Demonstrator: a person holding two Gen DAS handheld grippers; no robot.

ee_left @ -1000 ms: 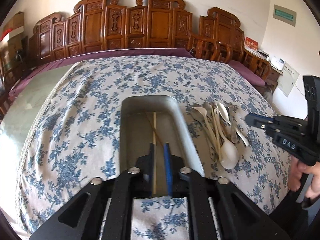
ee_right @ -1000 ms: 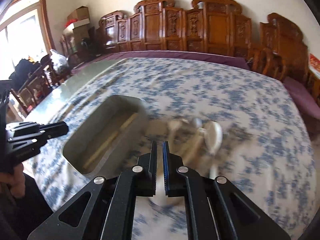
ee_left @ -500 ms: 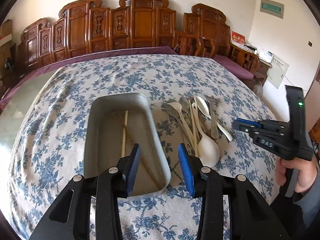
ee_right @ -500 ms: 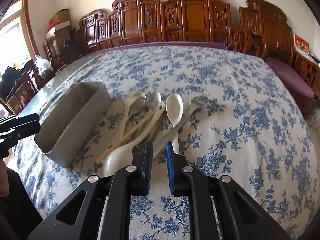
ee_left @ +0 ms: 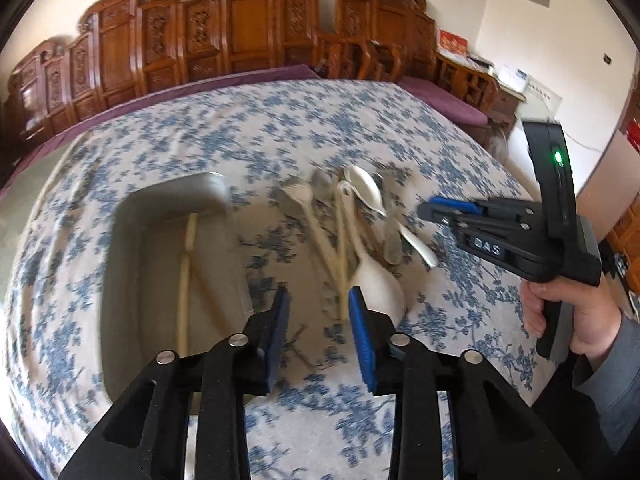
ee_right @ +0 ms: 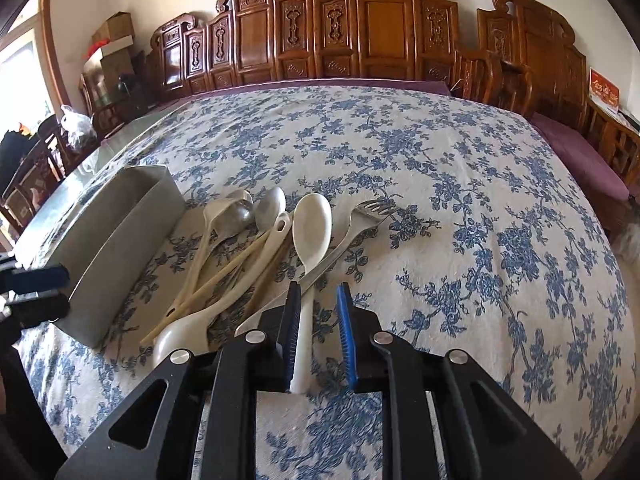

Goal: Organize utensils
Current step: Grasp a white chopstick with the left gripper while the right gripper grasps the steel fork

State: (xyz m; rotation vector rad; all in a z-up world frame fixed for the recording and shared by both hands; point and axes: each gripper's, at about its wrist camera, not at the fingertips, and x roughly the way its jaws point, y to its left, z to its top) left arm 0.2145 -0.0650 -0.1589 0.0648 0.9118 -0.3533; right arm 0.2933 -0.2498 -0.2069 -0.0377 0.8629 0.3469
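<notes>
A grey metal tray lies on the flowered cloth with two chopsticks inside. To its right is a heap of utensils: a white spoon, a fork, a metal spoon, a big white ladle and loose chopsticks. My left gripper hovers between tray and heap, jaws closing on nothing. My right gripper is low over the heap's near end. Its jaws are opening, with the white spoon's handle between them and a gap at the right pad.
The table is wide and covered by a blue-flowered cloth. Carved wooden chairs line its far side, with a purple cushion at the right. A person's hand holds the right gripper's handle.
My left gripper has moved right, from over the tray to the gap beside the heap, its jaws spreading then narrowing. My right gripper has dropped to the heap and parted around the white spoon's handle.
</notes>
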